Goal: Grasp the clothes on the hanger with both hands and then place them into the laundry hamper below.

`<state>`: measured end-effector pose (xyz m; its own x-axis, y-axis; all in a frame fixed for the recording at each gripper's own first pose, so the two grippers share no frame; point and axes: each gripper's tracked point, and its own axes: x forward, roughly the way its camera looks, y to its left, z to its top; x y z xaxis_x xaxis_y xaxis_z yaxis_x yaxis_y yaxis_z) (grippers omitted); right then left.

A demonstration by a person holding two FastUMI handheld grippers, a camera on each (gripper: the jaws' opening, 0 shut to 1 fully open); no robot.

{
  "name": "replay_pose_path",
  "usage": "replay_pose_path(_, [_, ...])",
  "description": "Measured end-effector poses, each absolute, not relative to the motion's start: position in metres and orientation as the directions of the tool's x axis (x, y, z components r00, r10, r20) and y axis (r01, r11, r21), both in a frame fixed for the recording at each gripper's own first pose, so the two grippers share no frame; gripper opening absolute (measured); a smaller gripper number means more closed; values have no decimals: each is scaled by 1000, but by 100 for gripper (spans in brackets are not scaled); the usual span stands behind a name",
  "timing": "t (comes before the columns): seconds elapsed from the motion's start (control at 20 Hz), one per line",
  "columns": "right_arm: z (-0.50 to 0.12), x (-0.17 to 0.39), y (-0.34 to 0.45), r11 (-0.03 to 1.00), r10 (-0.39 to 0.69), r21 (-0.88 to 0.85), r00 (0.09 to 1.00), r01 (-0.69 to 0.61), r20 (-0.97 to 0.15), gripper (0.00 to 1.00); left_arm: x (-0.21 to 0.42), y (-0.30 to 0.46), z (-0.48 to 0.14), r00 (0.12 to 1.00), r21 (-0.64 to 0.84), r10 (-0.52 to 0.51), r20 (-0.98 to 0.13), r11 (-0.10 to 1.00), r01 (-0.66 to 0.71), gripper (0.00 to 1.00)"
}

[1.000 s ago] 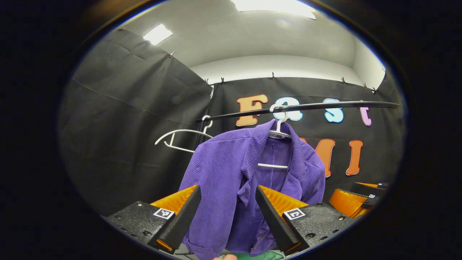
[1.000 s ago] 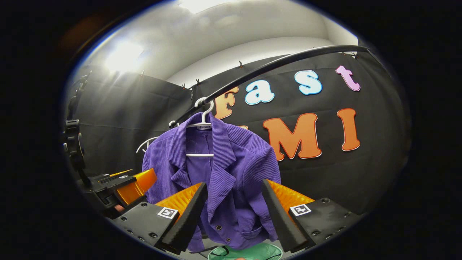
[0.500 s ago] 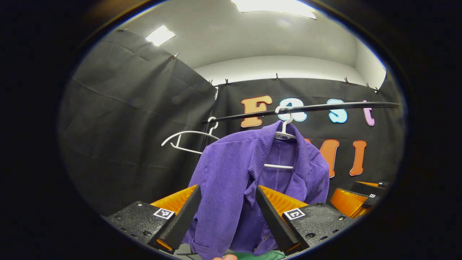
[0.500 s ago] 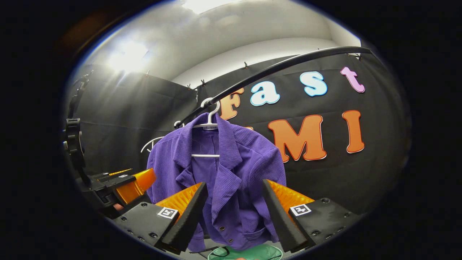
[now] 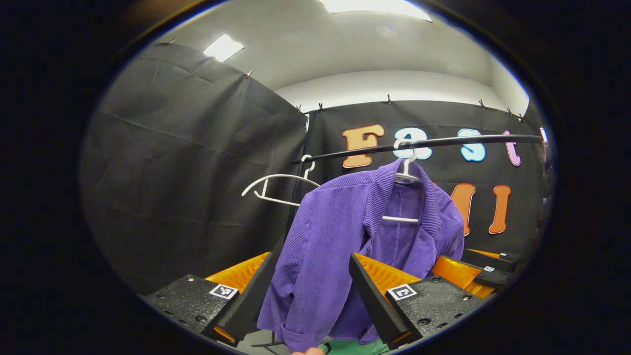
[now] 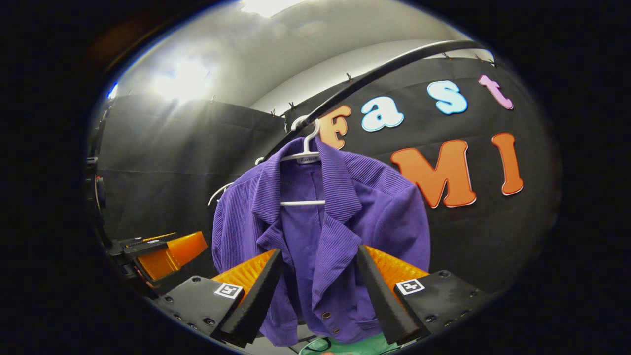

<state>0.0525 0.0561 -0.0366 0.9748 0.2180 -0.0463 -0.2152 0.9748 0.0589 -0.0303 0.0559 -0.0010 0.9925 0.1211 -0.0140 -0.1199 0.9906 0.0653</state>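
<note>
While both grippers spread apart: purple ribbed jacket [image 6: 345,236], collared, buttoned, on white hanger [image 6: 303,158].

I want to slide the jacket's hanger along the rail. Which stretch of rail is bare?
The black rail is bare from the purple jacket on its white hanger toward the lettered wall. The other way, an empty white hanger crowds the rail's end.

I was working in a staged recording booth: black cloth walls [image 5: 197,162] clipped up under a white ceiling [image 5: 355,54], with a clothes rail [image 5: 443,142] across the far side.
</note>
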Motion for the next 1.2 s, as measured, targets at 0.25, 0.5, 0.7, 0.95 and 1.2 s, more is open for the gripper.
replay_pose_path(0.25, [-87, 120, 35, 987, 105, 131, 986, -88, -130, 97, -46, 54, -3, 990, 66, 142, -11, 988, -141, 92])
replay_pose_path(0.5, [-115, 162, 34, 985, 117, 147, 974, -89, -192, 100, -48, 55, -3, 991, 94, 135, -7, 987, -133, 92])
replay_pose_path(0.7, [-101, 152, 7, 981, 114, 172, 980, -86, -160, 15, -35, 46, -17, 995, 51, 92, -40, 995, -90, 95])
replay_pose_path(0.95, [-47, 103, -40, 995, 56, 91, 997, -51, -56, 15, 3, -3, -44, 995, -39, -42, -92, 998, 38, 92])
replay_pose_path(1.2, [9, 67, -61, 999, 32, 8, 999, -32, 39, 15, 49, -42, -47, 994, -93, -94, -47, 992, 89, 92])
